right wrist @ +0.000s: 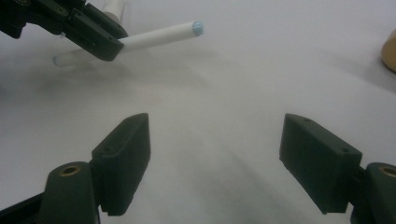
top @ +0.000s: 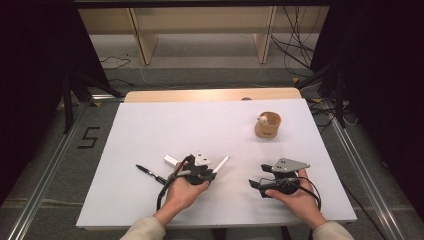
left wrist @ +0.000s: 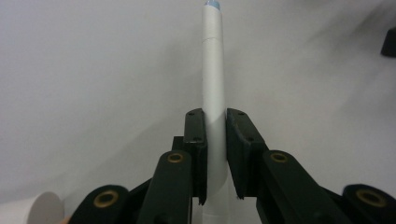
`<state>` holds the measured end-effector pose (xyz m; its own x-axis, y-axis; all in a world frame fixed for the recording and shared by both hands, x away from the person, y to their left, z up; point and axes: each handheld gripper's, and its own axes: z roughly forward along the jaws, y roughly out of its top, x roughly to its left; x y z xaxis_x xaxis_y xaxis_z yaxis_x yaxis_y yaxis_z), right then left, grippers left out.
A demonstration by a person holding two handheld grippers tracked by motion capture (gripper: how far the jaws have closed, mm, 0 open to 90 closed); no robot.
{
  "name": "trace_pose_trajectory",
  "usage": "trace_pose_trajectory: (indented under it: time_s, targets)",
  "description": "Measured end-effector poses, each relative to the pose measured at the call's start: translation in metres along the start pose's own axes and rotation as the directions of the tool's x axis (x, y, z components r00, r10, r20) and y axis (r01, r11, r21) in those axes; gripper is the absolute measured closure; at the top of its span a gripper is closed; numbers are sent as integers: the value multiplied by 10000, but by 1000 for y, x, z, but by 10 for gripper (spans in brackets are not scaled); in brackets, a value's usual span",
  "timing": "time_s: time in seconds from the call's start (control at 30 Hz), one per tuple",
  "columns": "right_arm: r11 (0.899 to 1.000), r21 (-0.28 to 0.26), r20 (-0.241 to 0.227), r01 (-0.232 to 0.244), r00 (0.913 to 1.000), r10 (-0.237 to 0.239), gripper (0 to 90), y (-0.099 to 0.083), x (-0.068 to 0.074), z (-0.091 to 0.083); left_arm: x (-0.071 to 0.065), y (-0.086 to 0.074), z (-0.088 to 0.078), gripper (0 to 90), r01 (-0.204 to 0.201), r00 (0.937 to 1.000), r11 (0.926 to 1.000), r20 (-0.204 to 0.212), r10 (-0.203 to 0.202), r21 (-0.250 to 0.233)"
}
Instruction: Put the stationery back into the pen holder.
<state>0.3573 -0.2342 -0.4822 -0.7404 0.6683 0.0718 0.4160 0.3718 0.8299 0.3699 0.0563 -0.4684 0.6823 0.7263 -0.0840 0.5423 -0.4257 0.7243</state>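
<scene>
- Left gripper view: a white marker pen (left wrist: 213,79) is clamped between the two black jaws of the left claw (left wrist: 215,135), which are nearly shut on its barrel. Its long axis runs straight ahead of the jaws, pale blue end farthest out.
- In the high view the white marker pen (top: 220,164) sticks out of the left claw (top: 212,172) up and to the right, towards the brown cup (top: 268,125), which stands well apart on the far right of the white counter (top: 150,130).
- The right claw (top: 255,183) lies to the marker pen's right, jaws spread wide with nothing between them, pointing left towards the pen. In the right gripper view the pen's blue tip (right wrist: 198,28) shows ahead and up to the left of the open right claw (right wrist: 215,163), apart from it.
- The left hand already has the pen; the right is the nearer free one, and I judge a handover or a carry to the cup turns on that jutting tip.
- On the pen's other side, left of the left claw, lie a white cap-like piece (top: 171,160) and a black pen (top: 150,173).
</scene>
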Motion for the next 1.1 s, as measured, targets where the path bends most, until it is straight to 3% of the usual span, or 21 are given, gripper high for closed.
trace_pose_trajectory:
  time_s: [0.27, 0.6, 0.7, 0.8, 1.1]
  targets:
    - [9962, -414, -345, -766, 9966, 752, 274, 14, 5, 16, -11, 6, 3, 787, 182, 9998, 9930, -2, -183, -1164]
    - [9815, -767, -696, -1752, 9830, 1700, 296, 31, 0, 39, -18, 12, 13, 787, 189, 9998, 9911, 64, -182, -1319]
    - [9720, -788, -921, -2214, 9725, 2140, 306, 34, 0, 48, -20, 13, 15, 787, 181, 9998, 9907, 82, -171, -1347]
    - [9689, -909, -965, -2303, 9703, 2217, 313, 38, 1, 51, -21, 14, 16, 787, 170, 9998, 9908, 85, -160, -1343]
    - [9501, -1030, -1249, -2945, 9514, 2814, 379, 40, 0, 58, -24, 16, 17, 786, 239, 9997, 9876, 149, -218, -1549]
